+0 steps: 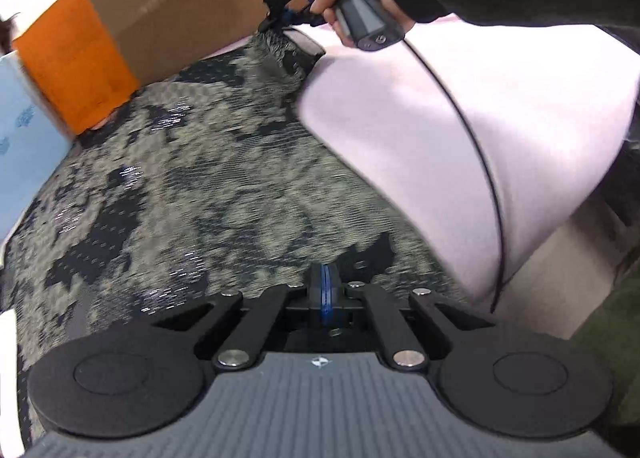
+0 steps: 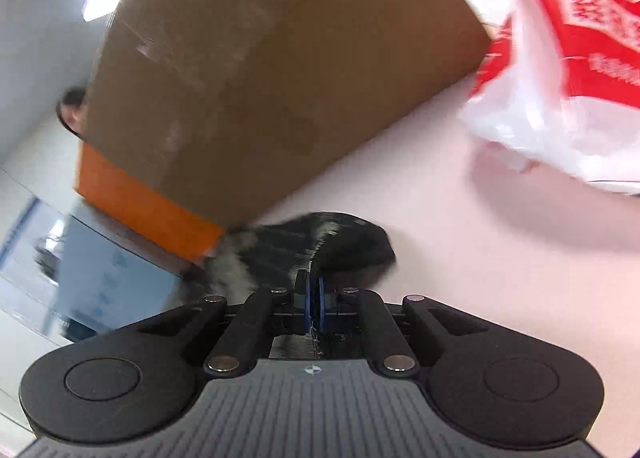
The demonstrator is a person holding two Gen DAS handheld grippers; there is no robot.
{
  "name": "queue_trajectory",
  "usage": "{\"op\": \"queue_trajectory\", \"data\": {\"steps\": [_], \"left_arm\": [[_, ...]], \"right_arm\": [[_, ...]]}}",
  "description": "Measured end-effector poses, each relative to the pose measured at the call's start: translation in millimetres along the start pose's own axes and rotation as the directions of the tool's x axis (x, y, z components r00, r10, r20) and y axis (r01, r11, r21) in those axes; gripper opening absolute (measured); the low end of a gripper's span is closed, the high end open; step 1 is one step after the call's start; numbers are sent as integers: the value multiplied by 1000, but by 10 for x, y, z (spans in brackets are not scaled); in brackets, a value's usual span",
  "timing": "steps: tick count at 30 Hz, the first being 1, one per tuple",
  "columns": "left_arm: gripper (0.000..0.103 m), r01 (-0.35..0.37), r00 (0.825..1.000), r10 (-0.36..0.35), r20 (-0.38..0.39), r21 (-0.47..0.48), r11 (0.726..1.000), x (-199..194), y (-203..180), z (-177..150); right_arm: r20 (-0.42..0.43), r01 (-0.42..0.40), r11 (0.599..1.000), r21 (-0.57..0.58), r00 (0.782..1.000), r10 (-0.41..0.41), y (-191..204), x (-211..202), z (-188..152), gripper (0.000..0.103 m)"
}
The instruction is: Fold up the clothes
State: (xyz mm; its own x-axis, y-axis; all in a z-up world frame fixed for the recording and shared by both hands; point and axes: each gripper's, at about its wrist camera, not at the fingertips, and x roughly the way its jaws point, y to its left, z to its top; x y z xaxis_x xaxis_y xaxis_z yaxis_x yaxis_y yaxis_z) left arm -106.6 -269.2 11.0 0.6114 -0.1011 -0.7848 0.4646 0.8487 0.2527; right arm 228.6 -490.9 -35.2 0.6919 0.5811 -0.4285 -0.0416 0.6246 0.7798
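A camouflage-patterned garment (image 1: 192, 186) in black, grey and tan is stretched over the pale pink table (image 1: 400, 130). My left gripper (image 1: 325, 290) is shut on the garment's near edge. My right gripper (image 1: 280, 20), held by a hand in a dark sleeve, is shut on the garment's far corner and lifts it. In the right wrist view my right gripper (image 2: 314, 290) is shut on a dark bunch of the garment (image 2: 340, 242) just above the table (image 2: 460, 258).
A big cardboard box (image 2: 260, 78) with an orange side (image 1: 76, 58) stands at the table's far edge, close to the garment. A red and white plastic bag (image 2: 560, 70) lies at the right. A black cable (image 1: 472, 138) crosses the table.
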Motion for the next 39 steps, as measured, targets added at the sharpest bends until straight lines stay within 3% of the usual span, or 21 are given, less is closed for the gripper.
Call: {"op": "queue_trajectory", "data": {"steps": [6,11,13,14,15,19,23,26,28,31,35,39], "left_arm": [[1,-100,995,98,-28,-91,991,-54,352,-158],[3,-183,982,170,-80,-200,963,-116,680,-362],[3,-206,977,185,-105,-243,948,-137,786,-449],[3,-217,974,192,-118,-260,941,-145,829,-488],[3,-230,971,201,-128,-278,933,-155,870,-522],[6,-243,969,212,-123,-365,899,-246,1001,-644],[19,-192,981,179,-71,-440,877,-318,1069,-708],[41,-155,987,156,-35,-453,878,-355,1029,-691],[63,-163,985,170,-24,-433,886,-369,962,-658],[71,-198,979,199,-41,-423,884,-346,927,-641],[78,-239,971,213,-109,-464,853,-263,1005,-656],[81,-272,962,208,-178,-522,809,-194,1149,-711]], "right_arm": [[-70,-114,993,-31,991,112,576,468,-31,4],[-175,-157,983,-98,975,139,1105,1057,-225,5],[-220,-173,980,-98,964,148,1247,1305,-342,10],[-238,-175,980,-91,960,149,1293,1398,-396,23],[-249,-177,981,-84,957,152,1332,1465,-445,42],[-298,-217,973,-82,937,184,1410,1436,-549,49],[-342,-255,948,-190,922,180,1443,1128,-548,65],[-411,-291,919,-266,897,165,1346,700,-694,74],[-467,-305,903,-301,873,139,1198,355,-853,75],[-525,-298,897,-327,847,90,911,-236,-1159,75],[-548,-271,898,-348,836,40,691,-932,-1675,75],[-559,-331,845,-420,828,46,755,-1365,-2071,70]]}}
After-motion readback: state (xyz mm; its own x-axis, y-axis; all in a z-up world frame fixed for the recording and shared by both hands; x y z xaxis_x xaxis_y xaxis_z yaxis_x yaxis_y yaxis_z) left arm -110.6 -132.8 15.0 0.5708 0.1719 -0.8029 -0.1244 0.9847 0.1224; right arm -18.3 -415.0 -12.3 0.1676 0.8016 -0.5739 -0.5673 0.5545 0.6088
